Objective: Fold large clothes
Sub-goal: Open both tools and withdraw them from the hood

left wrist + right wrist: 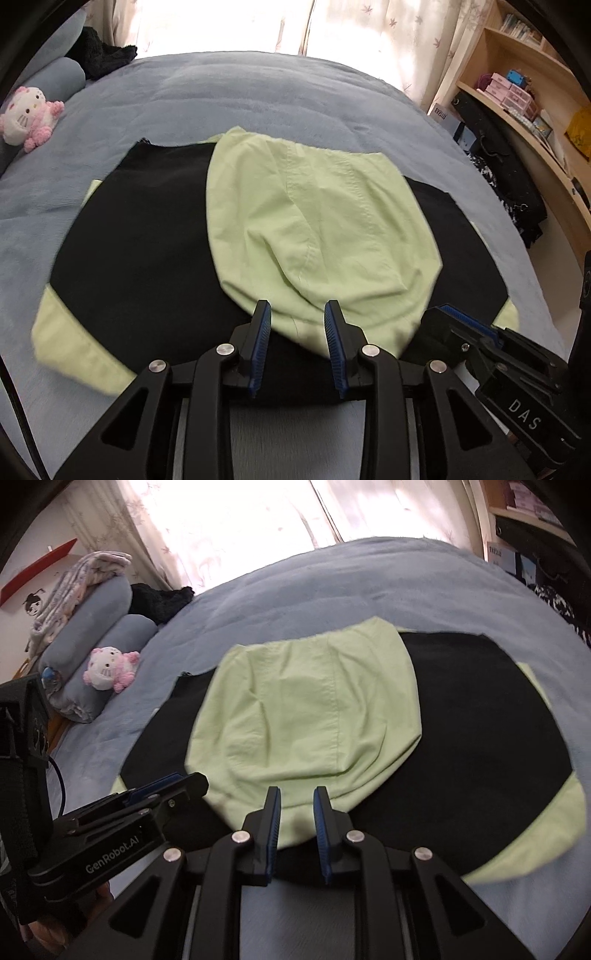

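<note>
A large black garment [147,240] with light green cuffs lies spread flat on the blue bed cover [258,96]. A light green part of it [314,221] is folded over its middle, and the right wrist view shows the same green part [303,709] on the black cloth [480,720]. My left gripper [297,304] hovers above the near edge of the green fold, its jaws apart and nothing between them. My right gripper [297,789] hovers close beside it over the same edge, jaws a little apart and empty. Each gripper appears in the other's view: the right gripper [448,314] and the left gripper [184,779].
A pink and white plush toy [27,116] sits at the bed's left side beside rolled blue pillows [96,627]. A dark cloth heap [103,51] lies at the far left corner. A wooden shelf unit [517,92] with boxes stands to the right, curtains behind.
</note>
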Available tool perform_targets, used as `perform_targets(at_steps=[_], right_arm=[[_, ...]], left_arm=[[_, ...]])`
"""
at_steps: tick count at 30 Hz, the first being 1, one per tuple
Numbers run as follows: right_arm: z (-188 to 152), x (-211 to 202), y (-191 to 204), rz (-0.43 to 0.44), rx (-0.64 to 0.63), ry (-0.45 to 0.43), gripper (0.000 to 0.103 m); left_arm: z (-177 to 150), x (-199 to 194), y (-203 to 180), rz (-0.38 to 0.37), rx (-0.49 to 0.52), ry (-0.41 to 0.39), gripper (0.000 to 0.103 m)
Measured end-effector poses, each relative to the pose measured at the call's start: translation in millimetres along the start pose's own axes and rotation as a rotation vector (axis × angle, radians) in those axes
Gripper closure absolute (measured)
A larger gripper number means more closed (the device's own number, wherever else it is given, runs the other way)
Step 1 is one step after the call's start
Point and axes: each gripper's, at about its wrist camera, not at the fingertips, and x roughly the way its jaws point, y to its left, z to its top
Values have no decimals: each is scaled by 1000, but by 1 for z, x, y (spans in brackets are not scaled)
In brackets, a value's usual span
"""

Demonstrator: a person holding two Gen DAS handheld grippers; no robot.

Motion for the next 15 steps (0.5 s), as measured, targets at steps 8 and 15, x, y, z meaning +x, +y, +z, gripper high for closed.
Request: perform_targets(at_steps=[8,15], right_arm=[[-8,-69,25,19,-40,-84,85],[-25,-120,45,13,-96,-98,85]], left_arm=[[-19,-65,2,-40,-27,-37,66],[-39,-102,7,-75,-37,-64,65]])
